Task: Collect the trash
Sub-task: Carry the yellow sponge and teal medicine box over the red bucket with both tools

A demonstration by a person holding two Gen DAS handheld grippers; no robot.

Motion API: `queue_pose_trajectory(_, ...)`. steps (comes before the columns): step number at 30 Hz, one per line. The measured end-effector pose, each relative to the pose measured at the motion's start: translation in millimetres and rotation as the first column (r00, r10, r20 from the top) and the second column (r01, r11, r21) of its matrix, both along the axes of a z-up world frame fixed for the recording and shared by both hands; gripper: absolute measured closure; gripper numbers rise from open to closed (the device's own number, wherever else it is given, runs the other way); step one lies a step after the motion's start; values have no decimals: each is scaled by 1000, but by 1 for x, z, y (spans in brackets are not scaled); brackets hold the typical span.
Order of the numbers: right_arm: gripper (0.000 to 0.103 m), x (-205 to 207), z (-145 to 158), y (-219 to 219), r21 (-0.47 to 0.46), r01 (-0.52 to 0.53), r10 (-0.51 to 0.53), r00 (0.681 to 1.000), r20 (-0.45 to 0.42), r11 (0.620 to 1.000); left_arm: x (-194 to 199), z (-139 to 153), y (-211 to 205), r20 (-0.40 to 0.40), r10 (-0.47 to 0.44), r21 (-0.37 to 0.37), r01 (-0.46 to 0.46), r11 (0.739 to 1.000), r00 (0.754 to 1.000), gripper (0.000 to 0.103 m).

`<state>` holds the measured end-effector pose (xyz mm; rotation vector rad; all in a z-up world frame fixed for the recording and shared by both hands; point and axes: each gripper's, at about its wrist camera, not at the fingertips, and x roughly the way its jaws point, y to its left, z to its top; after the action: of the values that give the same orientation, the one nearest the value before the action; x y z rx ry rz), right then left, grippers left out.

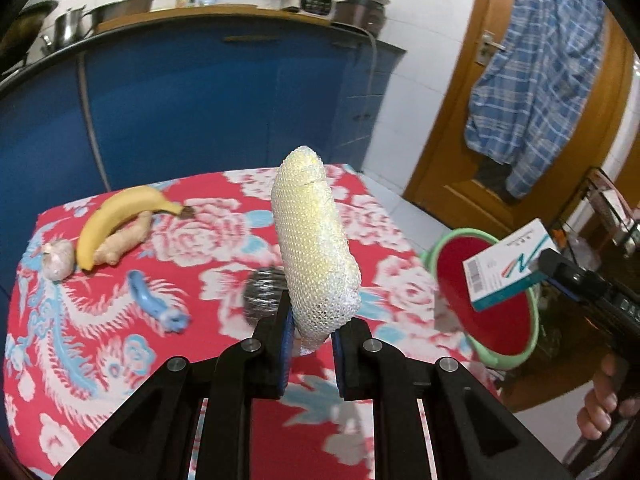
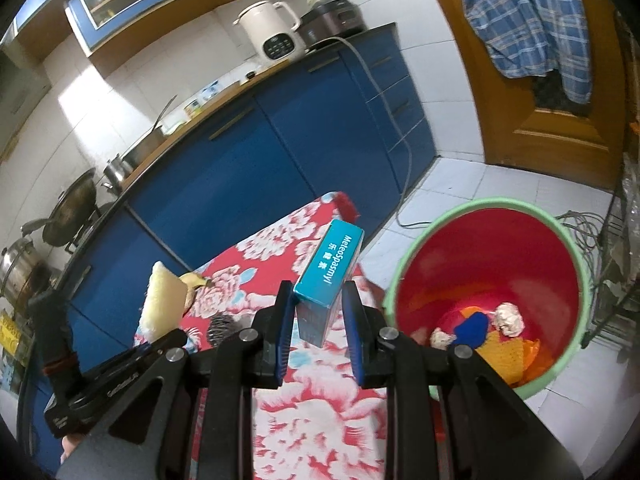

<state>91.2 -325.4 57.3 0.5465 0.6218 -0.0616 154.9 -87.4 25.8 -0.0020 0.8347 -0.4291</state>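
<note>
My left gripper [image 1: 312, 336] is shut on the lower end of a pale yellow mesh sponge [image 1: 314, 240], which stands upright above the red floral table [image 1: 120, 320]. The sponge [image 2: 162, 304] and the left gripper [image 2: 160, 340] also show at the left of the right wrist view. My right gripper [image 2: 316, 300] is shut on a teal and white medicine box [image 2: 330, 276], seen too in the left wrist view as the box [image 1: 508, 268] in front of the bin. The red bin with a green rim [image 2: 492, 280] stands on the floor right of the table, holding crumpled paper and coloured scraps.
On the table lie a banana [image 1: 116, 220], a ginger root [image 1: 124, 240], a garlic bulb [image 1: 58, 260], a blue clip [image 1: 156, 300] and a dark scouring ball [image 1: 264, 292]. Blue cabinets [image 1: 200, 100] stand behind. A wooden door [image 1: 460, 140] with a hanging plaid shirt is at the right.
</note>
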Motion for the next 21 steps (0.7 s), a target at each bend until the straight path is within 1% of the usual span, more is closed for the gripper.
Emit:
queue_pose_trajectory(8,76,-20,-10,-31,-11,84,-84,996,-26,996,-17,-3,-33,-12,-78,-12,78,997,997,86)
queue_pose_trajectory(17,76,-35,-37,-63,-2,156,-156,983,-94,988,-29,-12,-68,-35,-149,0,149,989,988,86)
queue_pose_trajectory(21,74,-41,-47,-76,16,181,-177,977,-119,983,-33,-14,-83,-42,-174,10,175,985,984,86)
